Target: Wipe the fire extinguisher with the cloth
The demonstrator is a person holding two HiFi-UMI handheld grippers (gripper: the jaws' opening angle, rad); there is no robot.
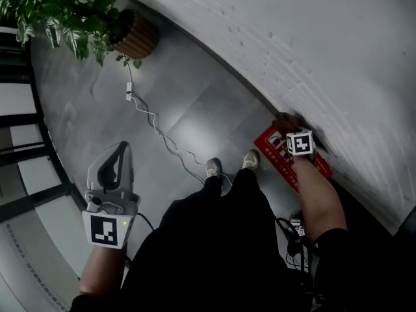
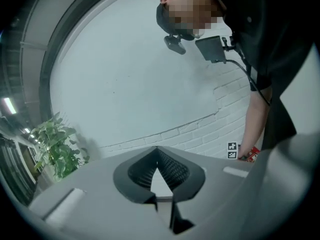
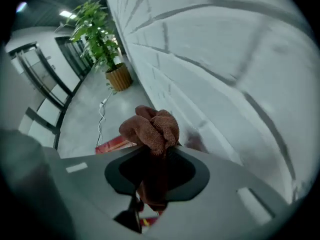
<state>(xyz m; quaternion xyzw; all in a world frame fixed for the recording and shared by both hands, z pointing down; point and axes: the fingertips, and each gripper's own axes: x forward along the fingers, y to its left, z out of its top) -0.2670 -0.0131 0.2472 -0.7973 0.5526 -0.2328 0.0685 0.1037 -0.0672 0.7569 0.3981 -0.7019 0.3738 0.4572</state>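
Observation:
My right gripper [image 1: 290, 127] points steeply down beside the white brick wall, shut on a bunched brown cloth [image 3: 152, 129] that sticks out past the jaw tips. The cloth [image 1: 288, 121] shows as a dark blur in the head view. Under it, on the floor against the wall, lies a red fire extinguisher case [image 1: 281, 149] with white print; a strip of the case [image 3: 115, 145] shows behind the cloth. I cannot tell whether the cloth touches it. My left gripper [image 1: 121, 147] hangs at the lower left, far from the case, shut with nothing in it [image 2: 157, 150].
A potted plant [image 1: 65, 15] in a ribbed brown pot [image 1: 138, 36] stands at the far end of the grey tiled floor. A white cable [image 1: 162, 138] snakes from there toward the person's shoes [image 1: 213, 168]. Dark-framed glass panels [image 1: 19, 129] line the left side.

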